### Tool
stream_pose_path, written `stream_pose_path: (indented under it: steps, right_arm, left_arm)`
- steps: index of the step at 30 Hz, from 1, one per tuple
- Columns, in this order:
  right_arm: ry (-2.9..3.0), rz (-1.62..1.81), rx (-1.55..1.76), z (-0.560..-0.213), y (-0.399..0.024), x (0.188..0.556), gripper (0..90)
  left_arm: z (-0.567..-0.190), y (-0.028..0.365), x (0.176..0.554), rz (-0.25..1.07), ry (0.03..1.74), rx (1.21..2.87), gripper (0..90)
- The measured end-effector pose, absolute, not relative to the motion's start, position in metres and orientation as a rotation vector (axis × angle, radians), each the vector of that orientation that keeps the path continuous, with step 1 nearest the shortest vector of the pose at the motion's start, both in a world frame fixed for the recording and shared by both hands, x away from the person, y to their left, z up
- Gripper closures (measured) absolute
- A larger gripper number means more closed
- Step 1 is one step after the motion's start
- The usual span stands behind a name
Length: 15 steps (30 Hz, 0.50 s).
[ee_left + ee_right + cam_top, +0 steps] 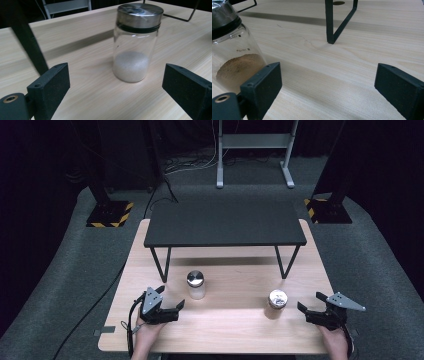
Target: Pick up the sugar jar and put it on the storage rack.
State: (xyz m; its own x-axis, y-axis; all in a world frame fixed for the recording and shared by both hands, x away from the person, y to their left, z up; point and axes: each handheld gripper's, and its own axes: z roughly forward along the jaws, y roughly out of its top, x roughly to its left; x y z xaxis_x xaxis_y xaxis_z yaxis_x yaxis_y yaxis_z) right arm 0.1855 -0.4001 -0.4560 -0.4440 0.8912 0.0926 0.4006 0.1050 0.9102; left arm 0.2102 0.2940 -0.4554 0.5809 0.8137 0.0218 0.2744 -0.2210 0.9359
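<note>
On the light wooden tabletop (pixel 220 320), two small clear glass jars with round brushed-metal lids are stood upright in front of a low black metal shelf (pixel 225 224) on thin wire legs. The jar part-filled with white granules (pixel 195 285) is placed left of the middle, just beside the shelf's left leg, and the jar part-filled with brown powder (pixel 277 302) is found toward the right, nearer the front edge. The left gripper (pixel 171 307) is held near the front left of the tabletop with its jaws spread wide and nothing between them, aimed at the white-filled jar (pixel 136 42), which is seen centred between the pads but well ahead of them. The right gripper (pixel 310 303) is held near the front right edge, its jaws likewise wide and empty, with the brown-filled jar (pixel 233 50) just beyond its left pad. Each jar is judged to be rigid, smooth and breakable, fairly light, with the weight low down. A grip across the glass body below the lid's dark seal is judged safest, squarely and with moderate force, since glass may slip and the jars may tip if nudged.
</note>
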Motion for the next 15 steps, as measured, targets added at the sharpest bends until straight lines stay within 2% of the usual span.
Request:
stream_pose_path:
  steps: [15]
  right_arm:
    - [1.904, 1.314, 1.252, -0.456, -0.400, 0.186, 6.4]
  left_arm:
    - [-0.447, 0.253, 0.254, 0.593, 0.874, 1.838, 7.5]
